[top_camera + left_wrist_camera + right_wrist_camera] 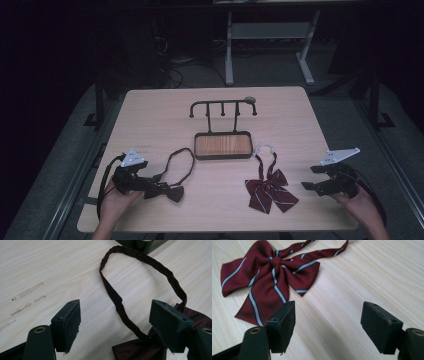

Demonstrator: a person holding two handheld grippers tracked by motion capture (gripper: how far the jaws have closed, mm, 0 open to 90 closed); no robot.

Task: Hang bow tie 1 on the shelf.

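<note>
A dark maroon bow tie (167, 192) lies at the table's front left, its strap loop (180, 161) stretching toward the rack. My left gripper (146, 184) is open right at the bow. In the left gripper view the strap (120, 305) runs between the spread jaws and the bow (135, 350) lies low by the right jaw; the left gripper (115, 325) grips nothing. A red striped bow tie (270, 190) with a white neck band (265, 148) lies at the front right. My right gripper (307, 177) is open just right of it, apart from the striped bow tie (272, 267); the right gripper (328, 325) holds nothing.
A black hook rack (223, 106) rises from a wood-lined tray base (222, 145) at the table's centre; a corner of the base (147, 246) appears in the left gripper view. Bare tabletop (150, 115) surrounds it. A desk frame (267, 45) stands on the floor beyond the table.
</note>
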